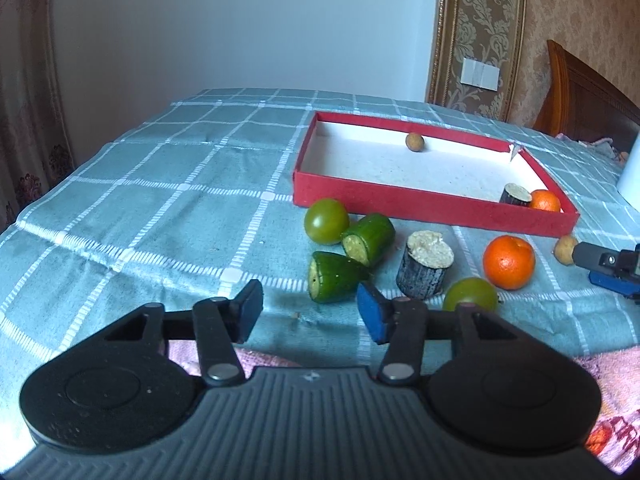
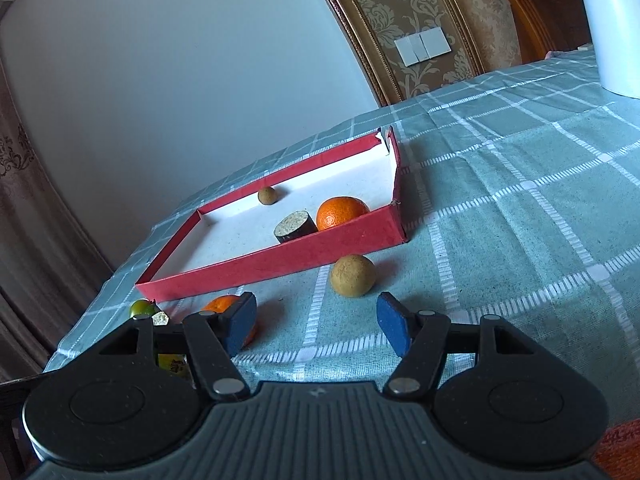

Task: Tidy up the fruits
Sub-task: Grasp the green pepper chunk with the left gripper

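Note:
A red tray [image 1: 420, 204] with a white floor holds a small brown longan [image 1: 415, 142], a dark cut stub [image 1: 515, 194] and an orange [image 1: 545, 201]. In front of it lie a green tomato [image 1: 326, 221], two cucumber pieces [image 1: 369, 239] [image 1: 334, 282], a dark stub [image 1: 428, 264], an orange [image 1: 509, 262], another green tomato [image 1: 470, 294] and a brown longan [image 1: 565, 249]. My left gripper [image 1: 310, 312] is open and empty, just short of the nearer cucumber piece. My right gripper [image 2: 316, 322] is open and empty, just short of the longan [image 2: 353, 275] by the tray [image 2: 280, 256].
A green checked cloth [image 1: 160, 208] covers the table. A white object [image 2: 608, 24] stands at the far right. The right gripper's tip [image 1: 608, 264] shows at the right edge of the left wrist view. A pink cloth [image 1: 612, 380] lies below the table's near edge.

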{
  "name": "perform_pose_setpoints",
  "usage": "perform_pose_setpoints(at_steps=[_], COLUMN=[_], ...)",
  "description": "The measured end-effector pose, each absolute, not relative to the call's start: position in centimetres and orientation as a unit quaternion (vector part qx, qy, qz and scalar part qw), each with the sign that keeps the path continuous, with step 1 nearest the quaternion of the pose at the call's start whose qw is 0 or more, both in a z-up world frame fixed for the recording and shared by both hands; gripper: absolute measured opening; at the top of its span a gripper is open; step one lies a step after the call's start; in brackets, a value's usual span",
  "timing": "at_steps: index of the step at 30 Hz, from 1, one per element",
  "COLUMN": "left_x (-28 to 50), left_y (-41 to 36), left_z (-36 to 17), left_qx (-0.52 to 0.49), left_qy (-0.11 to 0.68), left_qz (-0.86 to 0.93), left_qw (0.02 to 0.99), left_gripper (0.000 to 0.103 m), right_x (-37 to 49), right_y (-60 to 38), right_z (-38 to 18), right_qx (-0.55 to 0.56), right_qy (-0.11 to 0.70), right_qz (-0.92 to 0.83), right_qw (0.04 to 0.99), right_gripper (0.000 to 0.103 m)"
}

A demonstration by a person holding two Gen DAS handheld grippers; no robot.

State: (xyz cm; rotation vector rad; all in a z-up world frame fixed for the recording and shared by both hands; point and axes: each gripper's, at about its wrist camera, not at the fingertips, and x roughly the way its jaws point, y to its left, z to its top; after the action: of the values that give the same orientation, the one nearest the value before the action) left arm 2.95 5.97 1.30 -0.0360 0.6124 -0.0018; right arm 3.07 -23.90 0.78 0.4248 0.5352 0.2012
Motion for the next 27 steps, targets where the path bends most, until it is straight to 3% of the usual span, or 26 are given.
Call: perform_pose_setpoints(at_steps=[4,27], left_x=[3.7,5.4], left_y=[5.2,4.8], left_z=[1.1,0.4], left_qx=[-0.010,-0.002], left_qy=[0.311,0.313], left_qz=[-0.014,-0.009], left_qw=[0.950,0.950], left_gripper=[0.031,0.031], right_x=[3.0,3.0], right_y=[-24.0,-24.0], right_z=[0.8,0.8], right_qx=[0.212,0.214], right_qy=[0.260,0.260], right_qz=[0.099,0.100], right_qw=[0.937,0.936], right_gripper=[0.066,0.066])
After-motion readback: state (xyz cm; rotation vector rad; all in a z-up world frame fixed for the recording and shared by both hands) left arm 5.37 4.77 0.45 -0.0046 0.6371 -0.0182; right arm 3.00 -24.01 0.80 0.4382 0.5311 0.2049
